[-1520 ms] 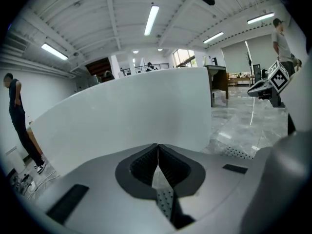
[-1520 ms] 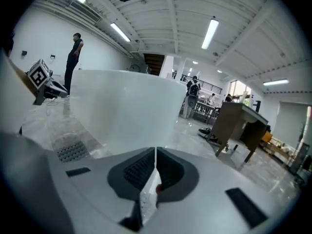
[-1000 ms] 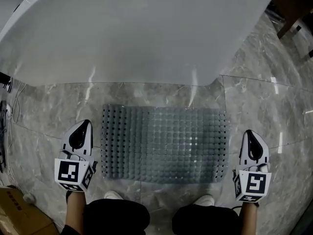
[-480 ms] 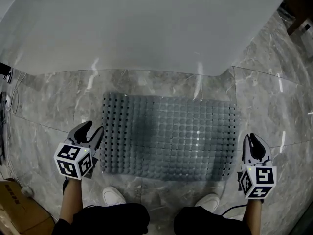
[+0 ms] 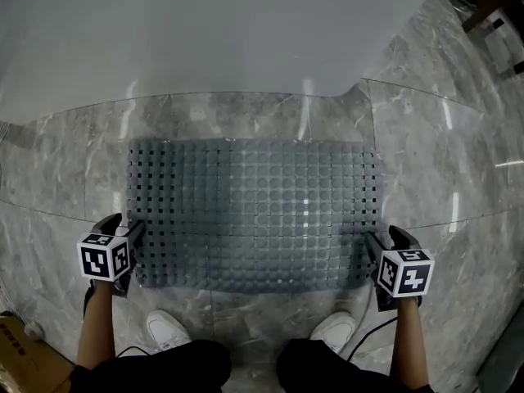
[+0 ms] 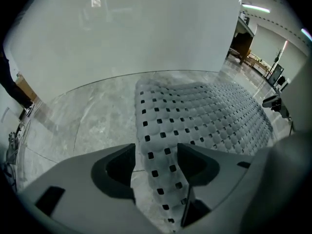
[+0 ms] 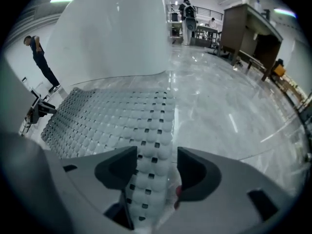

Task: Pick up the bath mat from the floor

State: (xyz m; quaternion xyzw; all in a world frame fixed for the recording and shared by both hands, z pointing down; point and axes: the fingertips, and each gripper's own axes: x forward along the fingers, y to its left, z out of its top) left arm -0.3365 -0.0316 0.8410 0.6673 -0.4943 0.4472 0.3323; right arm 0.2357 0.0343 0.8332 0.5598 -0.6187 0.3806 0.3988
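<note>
A grey perforated bath mat (image 5: 254,211) lies flat on the marble floor in front of a large white tub. My left gripper (image 5: 123,228) is down at the mat's near left corner and my right gripper (image 5: 385,241) at its near right corner. Both sets of jaws have just been opening. In the left gripper view the mat's (image 6: 204,116) left edge strip runs between the open jaws of the left gripper (image 6: 158,165). In the right gripper view the mat's (image 7: 112,118) right edge lies between the spread jaws of the right gripper (image 7: 155,172). No pad presses on the mat.
The white tub (image 5: 205,31) fills the far side. The person's white shoes (image 5: 168,330) (image 5: 332,330) stand just behind the mat. A cardboard box (image 5: 20,359) sits at the near left. Glossy marble floor (image 5: 442,162) stretches right, with a wooden counter (image 7: 248,28) and people (image 7: 41,57) in the distance.
Both grippers have dropped from beside the mat down onto its near corners and tipped steeply downward. Their jaws went from shut to open, each now straddling a mat edge.
</note>
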